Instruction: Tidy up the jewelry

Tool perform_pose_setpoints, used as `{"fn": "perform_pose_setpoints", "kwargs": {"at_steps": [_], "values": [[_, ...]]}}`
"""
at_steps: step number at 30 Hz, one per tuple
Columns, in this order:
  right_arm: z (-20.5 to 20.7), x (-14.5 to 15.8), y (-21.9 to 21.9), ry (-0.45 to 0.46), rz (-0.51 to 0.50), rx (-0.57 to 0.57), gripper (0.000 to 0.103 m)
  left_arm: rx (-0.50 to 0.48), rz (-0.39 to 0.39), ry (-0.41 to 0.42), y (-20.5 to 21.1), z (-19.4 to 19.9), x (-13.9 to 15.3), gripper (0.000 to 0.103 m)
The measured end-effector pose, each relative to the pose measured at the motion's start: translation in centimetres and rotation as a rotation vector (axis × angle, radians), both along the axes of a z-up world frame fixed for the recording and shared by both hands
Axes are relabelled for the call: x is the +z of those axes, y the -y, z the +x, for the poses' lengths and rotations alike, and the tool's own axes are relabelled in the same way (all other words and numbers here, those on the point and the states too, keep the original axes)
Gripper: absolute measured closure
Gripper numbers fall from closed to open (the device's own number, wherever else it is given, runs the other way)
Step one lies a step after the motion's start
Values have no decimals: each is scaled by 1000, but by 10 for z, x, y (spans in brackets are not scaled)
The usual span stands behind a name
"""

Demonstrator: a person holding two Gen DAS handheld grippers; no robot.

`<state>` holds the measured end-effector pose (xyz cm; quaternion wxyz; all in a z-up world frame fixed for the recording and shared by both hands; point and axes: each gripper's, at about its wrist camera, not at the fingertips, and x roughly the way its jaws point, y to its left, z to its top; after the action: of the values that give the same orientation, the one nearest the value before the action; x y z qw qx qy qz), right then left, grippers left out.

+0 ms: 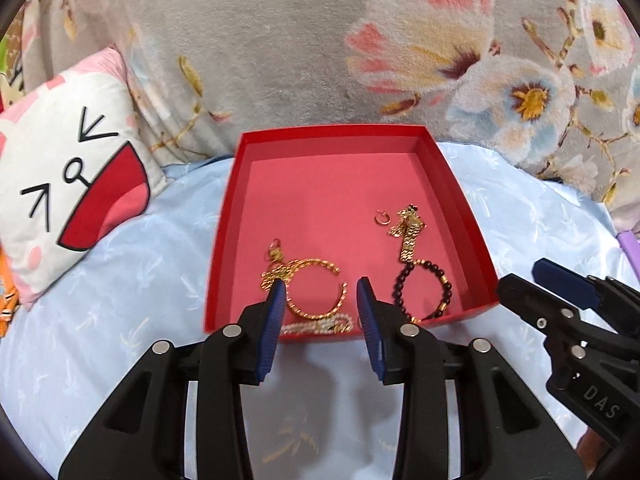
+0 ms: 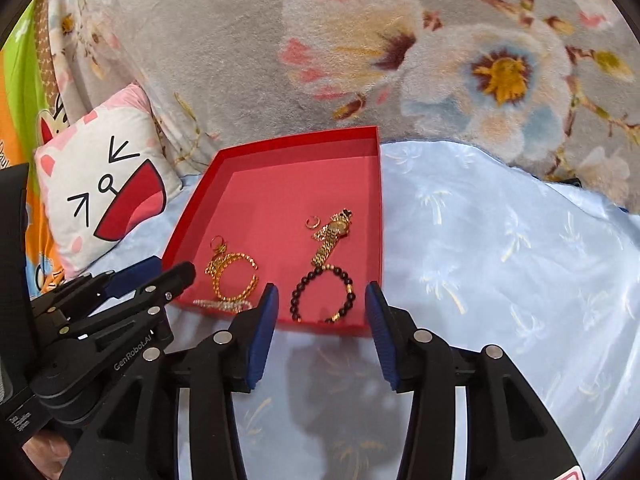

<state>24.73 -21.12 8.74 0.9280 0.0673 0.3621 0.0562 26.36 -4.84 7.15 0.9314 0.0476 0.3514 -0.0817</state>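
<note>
Pale blue embroidered bedding (image 1: 120, 280) is seen under a red box (image 1: 240, 216) in the left wrist view, a floral blanket (image 1: 280, 40) behind. Inside, a gold bangle (image 1: 316, 294) is framed by the spread, empty left gripper (image 1: 322, 292); pearls (image 1: 316, 326) are tucked at the near wall. From the right wrist view, the right gripper (image 2: 320, 298) is held wide over a dark bead bracelet (image 2: 324, 294), a gold watch (image 2: 334, 236) beyond. Each piece is best pinched singly, chains untangled.
</note>
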Motion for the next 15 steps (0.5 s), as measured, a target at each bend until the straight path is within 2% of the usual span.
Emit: {"fn": "perform_pose_setpoints", "kwargs": {"at_steps": [3,6,12,15], "values": [[-12,-3,-5,8,-33,-5,58,9,23,23,1,-14,0,68],[-24,-8,-11,12,-57,-4,57,0,6,4,-1,-24,-6,67],[-37,-17,-20,12,-89,3,52,8,21,-18,-1,-36,-23,66],[-40,-23,-21,0,-80,8,50,16,24,-27,-1,-40,-31,58]]}}
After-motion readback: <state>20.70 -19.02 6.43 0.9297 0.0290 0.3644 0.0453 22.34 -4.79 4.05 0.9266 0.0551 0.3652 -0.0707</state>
